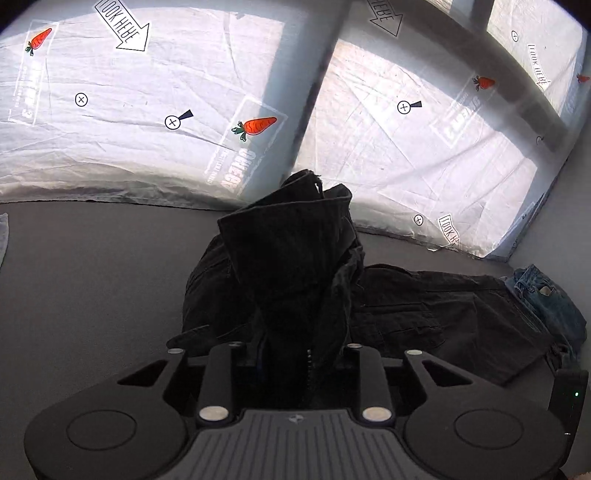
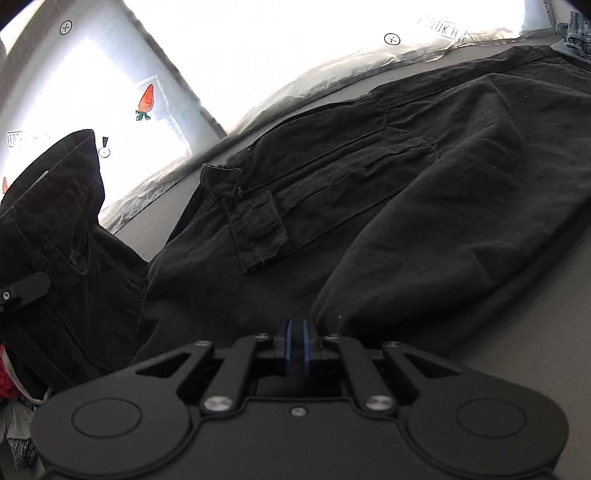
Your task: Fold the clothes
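Black cargo trousers (image 2: 369, 177) lie on a grey table (image 2: 535, 332), legs running to the upper right, a flap pocket in the middle. My left gripper (image 1: 295, 354) is shut on the waistband end of the trousers (image 1: 288, 266) and holds it raised in a bunch above the table; its fingertips are hidden in cloth. That raised part shows at the left of the right wrist view (image 2: 55, 221). My right gripper (image 2: 296, 345) has its blue pads nearly together at the near edge of the trousers; no cloth shows between them.
Blue jeans (image 1: 546, 299) lie bunched at the table's far right, beside the trouser legs, and show in the right wrist view (image 2: 574, 29). White printed sheeting with carrot pictures (image 1: 147, 110) covers the wall behind. Coloured clothes (image 2: 11, 406) lie at the lower left.
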A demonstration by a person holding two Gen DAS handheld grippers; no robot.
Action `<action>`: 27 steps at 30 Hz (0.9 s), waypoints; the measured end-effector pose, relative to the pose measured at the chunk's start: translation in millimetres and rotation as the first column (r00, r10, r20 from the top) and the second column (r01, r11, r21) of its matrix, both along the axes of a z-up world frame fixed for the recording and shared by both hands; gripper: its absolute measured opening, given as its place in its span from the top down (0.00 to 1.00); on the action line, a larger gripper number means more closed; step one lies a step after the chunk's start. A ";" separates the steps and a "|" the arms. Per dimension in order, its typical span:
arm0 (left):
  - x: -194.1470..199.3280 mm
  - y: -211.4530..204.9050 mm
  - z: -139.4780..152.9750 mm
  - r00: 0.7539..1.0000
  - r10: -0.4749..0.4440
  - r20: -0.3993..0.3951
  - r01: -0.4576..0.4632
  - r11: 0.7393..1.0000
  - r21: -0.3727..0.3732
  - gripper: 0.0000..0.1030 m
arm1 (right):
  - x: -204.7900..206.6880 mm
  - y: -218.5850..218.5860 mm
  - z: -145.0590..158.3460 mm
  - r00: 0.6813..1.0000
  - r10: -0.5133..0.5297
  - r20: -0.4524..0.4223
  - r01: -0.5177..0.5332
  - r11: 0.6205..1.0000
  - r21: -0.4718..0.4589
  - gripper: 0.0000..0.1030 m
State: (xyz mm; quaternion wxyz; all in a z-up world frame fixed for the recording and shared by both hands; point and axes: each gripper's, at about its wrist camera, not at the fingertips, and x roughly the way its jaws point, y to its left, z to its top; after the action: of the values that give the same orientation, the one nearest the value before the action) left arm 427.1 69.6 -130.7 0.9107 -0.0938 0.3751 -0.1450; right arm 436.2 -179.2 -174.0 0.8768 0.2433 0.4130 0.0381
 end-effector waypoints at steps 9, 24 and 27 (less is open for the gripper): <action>-12.0 -10.0 -22.3 0.990 -0.119 -0.077 0.117 0.993 -0.031 0.38 | -4.9 -6.8 0.9 0.999 -0.043 -0.014 0.044 0.996 0.082 0.92; -30.5 78.3 -23.8 0.970 0.197 -0.142 -0.221 0.957 -0.186 0.23 | -11.5 -21.9 1.3 0.989 -0.136 -0.062 0.148 0.950 0.276 0.81; -30.4 82.8 -34.6 0.961 0.216 -0.171 -0.243 0.956 -0.164 0.23 | -13.3 -29.5 0.3 0.982 -0.173 -0.076 0.189 0.919 0.345 0.74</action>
State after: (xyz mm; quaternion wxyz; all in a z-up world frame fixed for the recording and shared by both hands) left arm 396.7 152.5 -165.3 0.8779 -0.2309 0.4145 -0.0644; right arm 422.9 -208.6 -173.7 0.8098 0.4335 0.3945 0.0245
